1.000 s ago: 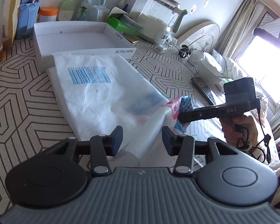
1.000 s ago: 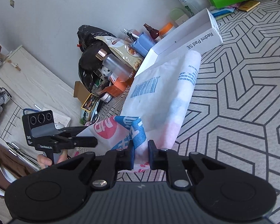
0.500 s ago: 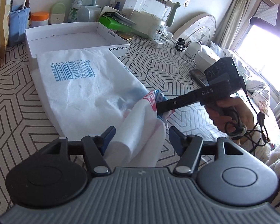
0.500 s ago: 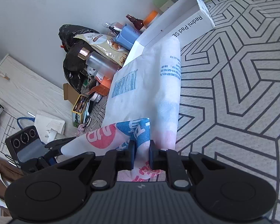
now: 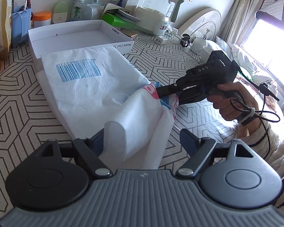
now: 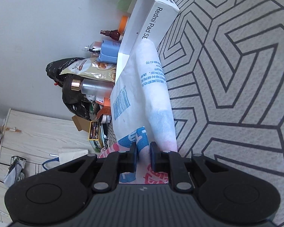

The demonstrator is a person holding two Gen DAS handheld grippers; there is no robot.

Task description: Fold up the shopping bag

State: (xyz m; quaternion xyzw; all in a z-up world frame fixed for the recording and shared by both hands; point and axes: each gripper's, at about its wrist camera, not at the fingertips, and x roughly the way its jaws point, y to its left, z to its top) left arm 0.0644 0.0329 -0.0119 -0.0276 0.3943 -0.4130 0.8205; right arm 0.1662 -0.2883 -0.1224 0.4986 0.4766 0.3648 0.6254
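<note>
A: Item one?
B: White non-woven shopping bag point(image 5: 89, 87) with a blue barcode and red-and-blue print. It lies flat on the counter point(image 5: 19, 102), which wears a cloth of grey geometric lines. Its far end touches the landmark, a shallow white cardboard box lid point(image 5: 70, 36) lettered "Redmi Pad SE". The near end is lifted off the cloth and doubled over on itself.

A: Item two, the left claw point(image 5: 142, 141)?
B: Black two-finger claw, at the bag's end away from the box lid. Its jaws have just been opening and now stand wide. A rounded fold of white fabric sits between them, lying against the left finger point(image 5: 98, 140); the right finger stands clear of it. No grip.

A: Item three?
B: Right claw point(image 6: 143, 151), same make, held in a bare hand point(image 5: 234, 102) with a fluffy white sleeve behind the wrist. Jaws narrow, pinched on the printed red-and-blue edge of the bag, which hangs raised above the cloth, on the side of the bag away from the box lid.

A: Behind the box lid?
B: A blue holder point(image 5: 20, 26), an orange-lidded jar point(image 5: 41, 19), a pale green container point(image 5: 60, 12), a green case point(image 5: 119, 20), and a clear glass kettle point(image 5: 159, 1) on a white base, all against the wall.
</note>
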